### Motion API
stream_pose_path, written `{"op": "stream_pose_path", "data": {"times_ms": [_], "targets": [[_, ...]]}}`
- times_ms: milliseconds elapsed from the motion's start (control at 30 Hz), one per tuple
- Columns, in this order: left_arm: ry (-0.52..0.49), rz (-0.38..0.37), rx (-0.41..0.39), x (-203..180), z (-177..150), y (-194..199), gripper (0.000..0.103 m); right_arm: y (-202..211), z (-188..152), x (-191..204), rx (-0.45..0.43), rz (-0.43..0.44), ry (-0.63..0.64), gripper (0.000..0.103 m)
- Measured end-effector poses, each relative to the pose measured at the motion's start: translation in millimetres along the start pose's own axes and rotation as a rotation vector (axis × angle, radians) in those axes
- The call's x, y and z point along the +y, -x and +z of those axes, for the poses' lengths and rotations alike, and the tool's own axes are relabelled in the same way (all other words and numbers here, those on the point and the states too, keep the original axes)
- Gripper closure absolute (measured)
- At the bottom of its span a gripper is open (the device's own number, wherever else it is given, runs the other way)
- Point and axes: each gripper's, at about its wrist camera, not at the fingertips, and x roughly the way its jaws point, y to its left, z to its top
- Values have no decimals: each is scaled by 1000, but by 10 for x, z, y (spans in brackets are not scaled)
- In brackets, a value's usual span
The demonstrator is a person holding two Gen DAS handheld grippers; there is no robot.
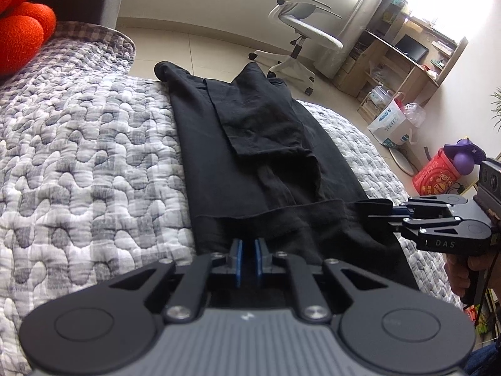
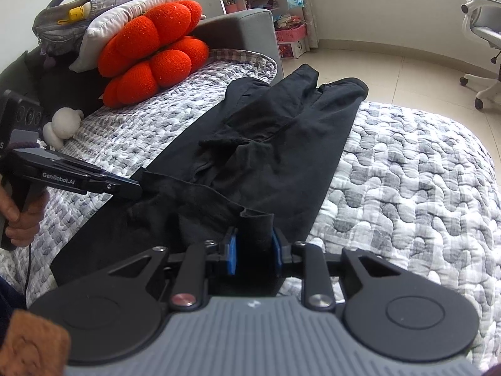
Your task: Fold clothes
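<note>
Pale tiled floor [image 1: 175, 47], white office chair [image 1: 300, 28], wooden desk [image 1: 404, 62] beside bright window [image 1: 438, 3]

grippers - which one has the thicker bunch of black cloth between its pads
The right gripper: its blue pads stand apart around a thick fold of the black garment. The left gripper is pinched nearly shut on a thin edge.

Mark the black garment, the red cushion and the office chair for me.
black garment [image 1: 250, 131]: left wrist view, folded upper layer.
red cushion [image 2: 150, 53]: right wrist view, middle of its lobes.
office chair [image 1: 308, 31]: left wrist view, seat.
</note>
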Motion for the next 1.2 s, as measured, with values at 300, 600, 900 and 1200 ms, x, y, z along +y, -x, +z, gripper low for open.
{"op": "stream_pose_path", "data": {"times_ms": [300, 600, 900, 1200], "targets": [[-20, -21, -30, -7, 10, 78, 102, -5, -15, -47, -4, -16, -31, 90], [-19, 39, -2, -5, -20, -13, 102, 36, 32, -89, -21, -75, -57, 90], [-61, -24, -73, -108, -17, 154, 103, 172, 68, 38, -40, 6, 4, 90], [-33, -20, -37, -34, -15, 130, 101, 319, -27, 515, 44, 147, 251, 90]]}}
